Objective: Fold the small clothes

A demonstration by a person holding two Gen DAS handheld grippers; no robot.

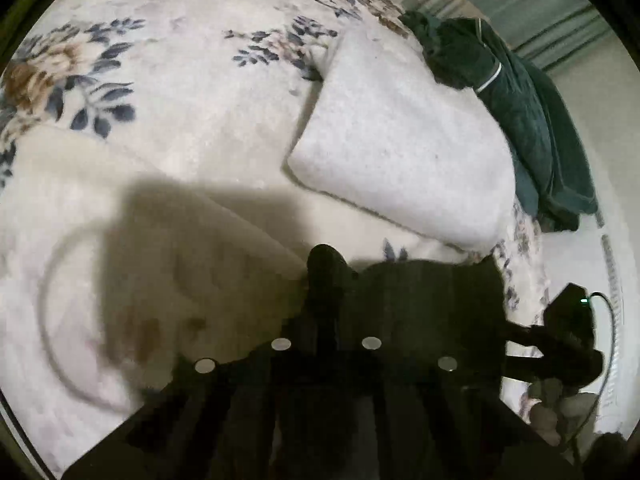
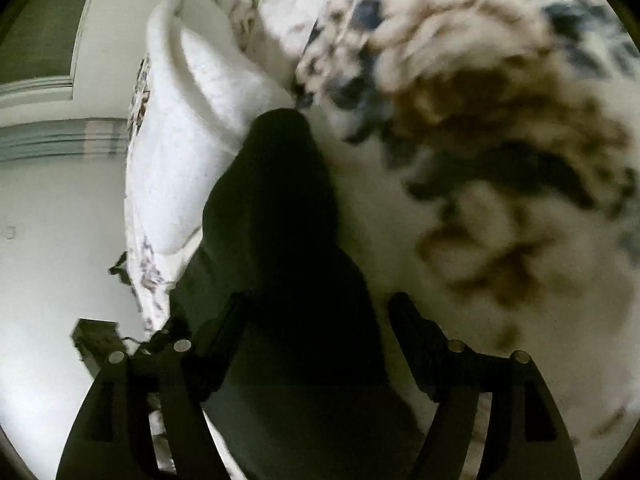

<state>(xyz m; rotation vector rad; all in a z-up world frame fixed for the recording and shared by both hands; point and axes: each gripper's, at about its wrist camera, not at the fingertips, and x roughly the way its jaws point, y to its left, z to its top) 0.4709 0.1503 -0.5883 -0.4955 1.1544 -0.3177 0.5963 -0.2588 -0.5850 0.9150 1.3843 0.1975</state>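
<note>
- Left gripper (image 1: 326, 264): jaws together, seemingly pinching the edge of a dark cloth (image 1: 424, 292) that hangs just beside its tip; the pinch itself is lost in shadow.
- Right gripper (image 2: 316, 320): jaws apart, with a dark cloth (image 2: 280, 208) lying between them and running forward over the bed; the fingers (image 2: 412, 320) do not appear to press on it.
- Blanket (image 1: 180, 92): floral, white, covering the bed under both grippers; it is blurred in the right view.
- Pillow (image 1: 400, 140): white, lying on the blanket beyond the left gripper.
- Green garment (image 1: 520, 112): crumpled at the far bed edge, touching the pillow.
- Step, as I judge it: the dark cloth is being carried or spread for a fold, which is not yet made.
- Next move calls for laying it flat on the blanket, then the right jaws closing on an edge so both ends can be brought together evenly.
</note>
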